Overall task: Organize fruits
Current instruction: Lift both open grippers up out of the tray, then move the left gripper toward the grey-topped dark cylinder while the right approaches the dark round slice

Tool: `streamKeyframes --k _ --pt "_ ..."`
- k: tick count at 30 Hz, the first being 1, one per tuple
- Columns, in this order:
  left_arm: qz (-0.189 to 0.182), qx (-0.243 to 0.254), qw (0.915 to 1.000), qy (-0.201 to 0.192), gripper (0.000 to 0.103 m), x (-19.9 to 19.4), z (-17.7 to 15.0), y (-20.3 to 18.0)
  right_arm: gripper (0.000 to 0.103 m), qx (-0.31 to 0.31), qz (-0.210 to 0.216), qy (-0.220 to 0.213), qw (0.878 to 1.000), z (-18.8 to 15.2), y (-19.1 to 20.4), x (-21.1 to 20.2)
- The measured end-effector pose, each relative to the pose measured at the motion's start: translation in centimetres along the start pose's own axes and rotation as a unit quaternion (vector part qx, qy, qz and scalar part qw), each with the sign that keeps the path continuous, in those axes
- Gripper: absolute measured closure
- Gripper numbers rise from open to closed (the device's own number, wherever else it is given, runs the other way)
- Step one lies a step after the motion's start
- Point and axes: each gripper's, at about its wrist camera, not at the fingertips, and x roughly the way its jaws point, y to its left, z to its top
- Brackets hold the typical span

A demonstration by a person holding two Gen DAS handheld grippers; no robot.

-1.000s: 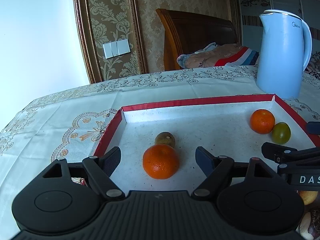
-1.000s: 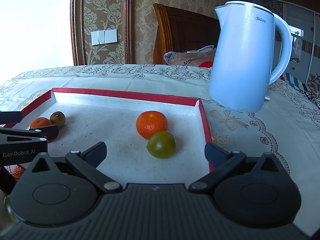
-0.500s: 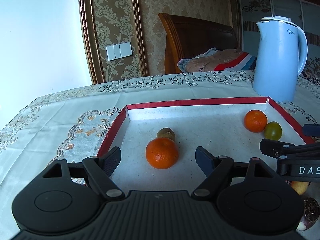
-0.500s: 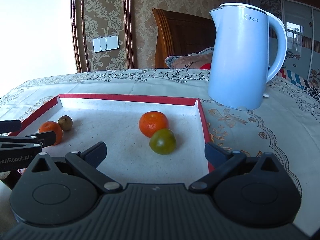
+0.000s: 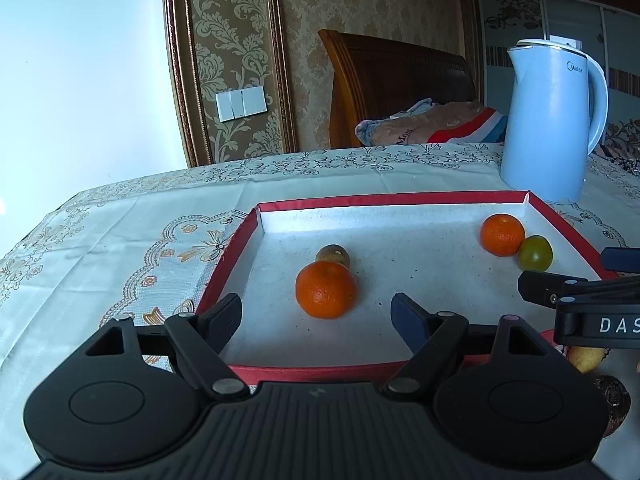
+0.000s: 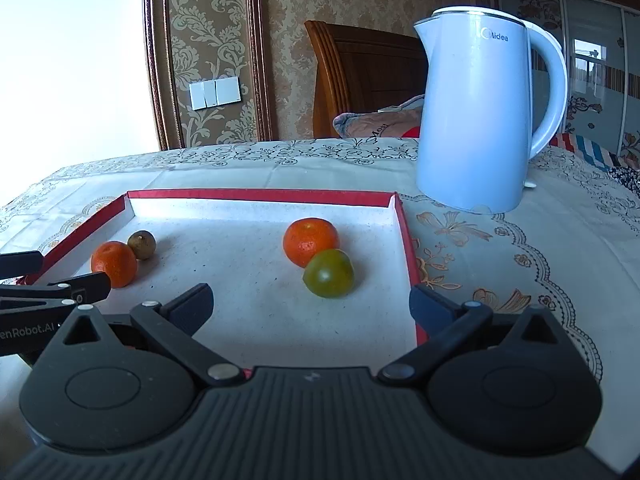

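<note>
Since a second ago your left gripper (image 5: 316,316) has drawn back from the near orange mandarin (image 5: 325,289), which now sits smaller and farther ahead of the jaws; more of the tray and the light blue plastic kettle (image 5: 552,120) has come into view. Your left jaws stand wide with nothing between them, hovering over the near edge of the shallow red-rimmed tray with a white speckled floor (image 5: 400,199). That mandarin lies on the tray floor, touching a small brown round fruit (image 5: 333,254) just behind it. Toward the tray's far right corner a second orange mandarin (image 5: 502,234) rests against a green round fruit (image 5: 535,253).

Your right gripper (image 6: 310,306) also holds its jaws wide and empty, low over the tray's near right part, with the green fruit just ahead of them. At the left view's right edge, outside the tray, a yellowish fruit (image 5: 584,358) and a dark brown rough fruit (image 5: 612,400) lie on the surface, which wears a pale embroidered cloth (image 5: 120,248). The kettle stands upright on it beyond the tray's far right corner.
</note>
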Motion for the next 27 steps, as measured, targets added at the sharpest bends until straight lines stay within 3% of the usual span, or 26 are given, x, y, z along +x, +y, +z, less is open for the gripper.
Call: streamKeyframes --k 15,20,27 --pt "-0.018 0.009 0.9997 -0.014 0.021 -3.7 -2.5 0.4 0.0 0.004 0.016 -0.013 1.0 -1.8 0.0 -3.1" --pt "-0.033 -0.005 0.9993 -0.017 0.021 -5.0 -3.3 1.3 0.0 0.033 0.015 -0.022 0.999 -2.1 -1.1 -4.1" --pt "-0.052 -0.014 0.9985 -0.007 0.021 -6.0 -4.4 2.1 0.0 0.071 0.017 0.003 0.997 -2.2 -2.2 -3.3"
